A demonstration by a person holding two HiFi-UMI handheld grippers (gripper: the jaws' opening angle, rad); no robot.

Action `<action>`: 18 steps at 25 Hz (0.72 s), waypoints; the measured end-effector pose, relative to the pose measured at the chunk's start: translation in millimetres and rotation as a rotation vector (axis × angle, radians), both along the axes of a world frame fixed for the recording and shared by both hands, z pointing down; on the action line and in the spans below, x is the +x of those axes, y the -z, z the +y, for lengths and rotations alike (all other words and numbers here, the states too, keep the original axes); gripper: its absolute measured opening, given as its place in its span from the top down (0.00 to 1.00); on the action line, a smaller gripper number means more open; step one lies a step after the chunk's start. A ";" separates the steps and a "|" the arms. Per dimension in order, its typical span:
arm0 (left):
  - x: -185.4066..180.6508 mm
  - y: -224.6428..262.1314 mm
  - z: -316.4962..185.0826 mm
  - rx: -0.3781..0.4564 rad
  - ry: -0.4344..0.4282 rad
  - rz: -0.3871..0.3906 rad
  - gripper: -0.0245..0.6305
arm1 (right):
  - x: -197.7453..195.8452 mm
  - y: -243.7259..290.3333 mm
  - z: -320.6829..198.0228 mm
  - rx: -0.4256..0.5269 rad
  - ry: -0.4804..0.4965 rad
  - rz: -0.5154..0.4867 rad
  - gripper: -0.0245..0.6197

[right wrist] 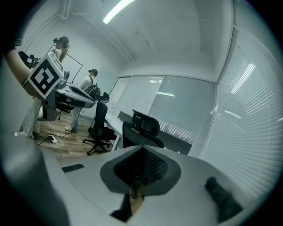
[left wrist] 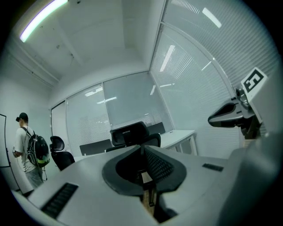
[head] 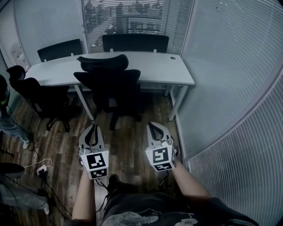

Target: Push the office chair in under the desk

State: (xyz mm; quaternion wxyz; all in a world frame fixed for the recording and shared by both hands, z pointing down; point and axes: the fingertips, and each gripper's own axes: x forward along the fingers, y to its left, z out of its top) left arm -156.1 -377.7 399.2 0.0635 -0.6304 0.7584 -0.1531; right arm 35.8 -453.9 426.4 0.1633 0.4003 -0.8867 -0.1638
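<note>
You see a dim, bluish scene; a ceiling strip light point(right wrist: 117, 9) glows high above your fingers point(right wrist: 154, 167), which blur up close, and the edges bow.

Open wood-plank floor point(head: 128, 141) runs up to black mesh office chair point(head: 107, 86). Slatted glass wall point(head: 230, 88) hems the right; second black chair point(head: 42, 97) crowds the left.

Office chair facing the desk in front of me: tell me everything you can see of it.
The office chair is black and matte, with a tall backrest and a curved headrest on top. It stands upright on a spoked base on the wood-look floor, back toward the camera, backrest at the near edge of the white desk; its seat is hidden. The left gripper and right gripper, both shut, are short of it and touch nothing.
</note>
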 end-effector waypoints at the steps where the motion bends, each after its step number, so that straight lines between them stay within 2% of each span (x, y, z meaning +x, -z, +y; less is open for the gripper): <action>1: 4.3 -0.2 7.6 0.001 0.008 0.005 0.91 | 4.3 -0.9 5.7 -0.002 0.006 -0.001 0.93; 9: 25.1 -2.3 55.1 -0.019 0.062 0.011 0.91 | 25.9 1.9 37.9 -0.024 0.037 -0.027 0.93; 18: 36.6 -3.8 85.1 -0.026 0.086 0.015 0.91 | 28.5 -8.6 66.2 -0.042 0.078 -0.023 0.93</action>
